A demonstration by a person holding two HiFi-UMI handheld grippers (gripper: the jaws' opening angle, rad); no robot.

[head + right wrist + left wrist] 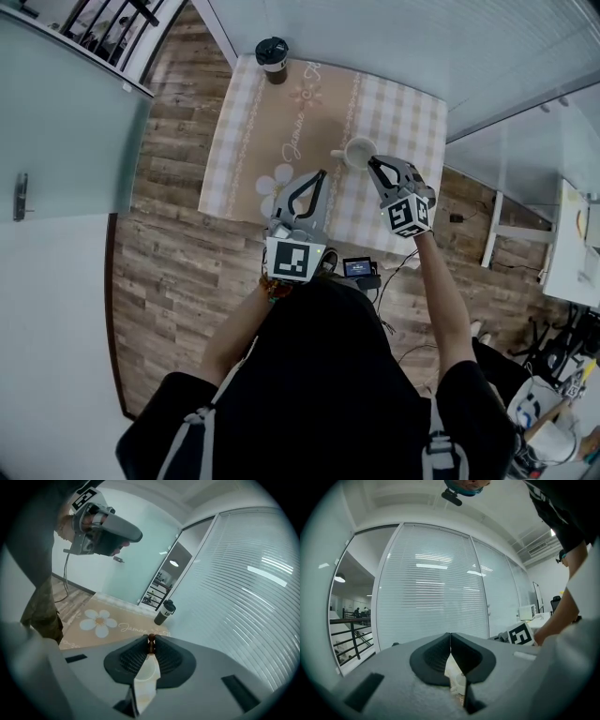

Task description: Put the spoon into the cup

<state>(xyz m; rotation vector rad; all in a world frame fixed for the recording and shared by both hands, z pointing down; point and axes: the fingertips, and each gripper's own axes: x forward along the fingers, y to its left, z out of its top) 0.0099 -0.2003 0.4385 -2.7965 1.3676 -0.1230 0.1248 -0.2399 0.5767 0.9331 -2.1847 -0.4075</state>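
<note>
A white cup [359, 153] stands on the checked tablecloth [394, 117], towards its right side. My right gripper [372, 161] hangs right at the cup's rim and points down at it. In the right gripper view that gripper [151, 639] is shut on a thin brown spoon handle [151, 644], and the cup [146, 674] shows pale below the jaws. The spoon's bowl is hidden. My left gripper [322, 173] is held level over the table's front part, left of the cup. Its jaws [450, 635] meet at the tips with nothing between them.
A dark tumbler with a lid [273, 58] stands at the table's far edge, and the right gripper view has it too [165, 612]. The cloth carries a flower print [97, 619]. A small device with cables [359, 267] lies on the wooden floor by the table's near edge.
</note>
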